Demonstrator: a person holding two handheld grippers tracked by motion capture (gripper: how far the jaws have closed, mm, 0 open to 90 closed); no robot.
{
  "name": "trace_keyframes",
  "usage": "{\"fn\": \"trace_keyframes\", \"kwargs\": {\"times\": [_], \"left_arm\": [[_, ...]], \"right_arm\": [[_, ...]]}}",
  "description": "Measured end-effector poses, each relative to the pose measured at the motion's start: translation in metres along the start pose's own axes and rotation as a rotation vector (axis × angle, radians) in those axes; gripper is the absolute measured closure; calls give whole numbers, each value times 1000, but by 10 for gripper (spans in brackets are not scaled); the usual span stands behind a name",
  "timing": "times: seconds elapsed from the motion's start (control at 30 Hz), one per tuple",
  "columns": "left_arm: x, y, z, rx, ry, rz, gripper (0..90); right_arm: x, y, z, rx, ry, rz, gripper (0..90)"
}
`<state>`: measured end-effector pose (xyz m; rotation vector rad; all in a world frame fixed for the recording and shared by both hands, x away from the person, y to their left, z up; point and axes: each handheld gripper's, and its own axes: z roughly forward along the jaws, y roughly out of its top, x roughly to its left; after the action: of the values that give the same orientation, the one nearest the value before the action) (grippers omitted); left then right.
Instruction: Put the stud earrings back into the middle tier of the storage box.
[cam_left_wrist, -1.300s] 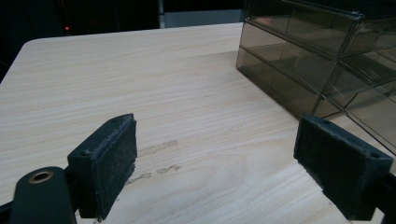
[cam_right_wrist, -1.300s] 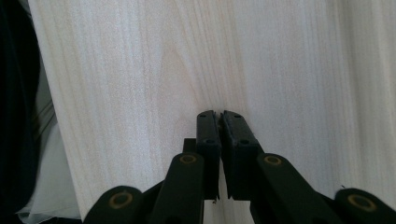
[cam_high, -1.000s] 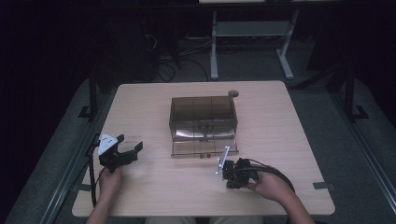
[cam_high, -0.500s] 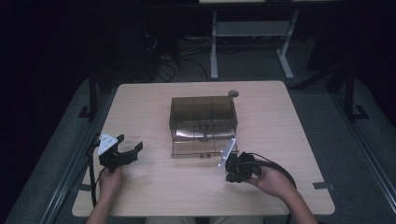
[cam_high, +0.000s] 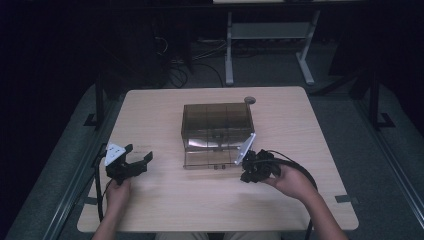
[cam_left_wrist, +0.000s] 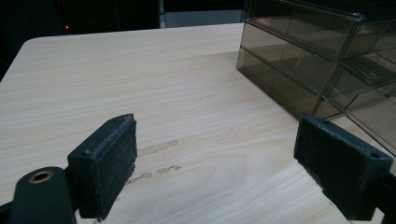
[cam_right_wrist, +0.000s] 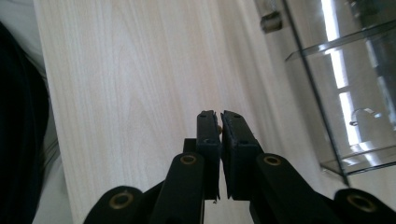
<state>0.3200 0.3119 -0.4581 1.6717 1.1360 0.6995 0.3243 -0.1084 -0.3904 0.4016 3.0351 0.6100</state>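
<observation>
The smoky clear drawer box (cam_high: 217, 131) stands mid-bench, its lowest drawer (cam_high: 210, 159) pulled out toward the person. The right tool (cam_high: 248, 172), jaws pressed together with something tiny and brass-coloured pinched at their tips, sits just beside the open drawer's right front corner. The left tool (cam_high: 137, 162), jaws wide and empty, rests well apart near the bench's (cam_high: 300, 125) left edge, bare wood between. The right tool's own view shows a small metal knob (cam_right_wrist: 271, 21) on the drawer front; the left tool's view shows scuff marks (cam_left_wrist: 156, 158) on the wood.
</observation>
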Motion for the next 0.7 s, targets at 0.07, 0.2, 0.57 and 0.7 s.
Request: {"fn": "trace_keyframes", "kwargs": {"times": [0.07, 0.2, 0.57, 0.7], "left_arm": [[0, 0, 0, -1, 0, 0, 128], [0, 0, 0, -4, 1, -5, 128], [0, 0, 0, -7, 0, -3, 129], [0, 0, 0, -4, -1, 2, 129]], "right_arm": [[-2, 2, -3, -1, -4, 2, 856], [-7, 5, -8, -7, -11, 2, 856], [-30, 15, -16, -21, -25, 26, 856], [-36, 20, -17, -17, -30, 31, 856]]}}
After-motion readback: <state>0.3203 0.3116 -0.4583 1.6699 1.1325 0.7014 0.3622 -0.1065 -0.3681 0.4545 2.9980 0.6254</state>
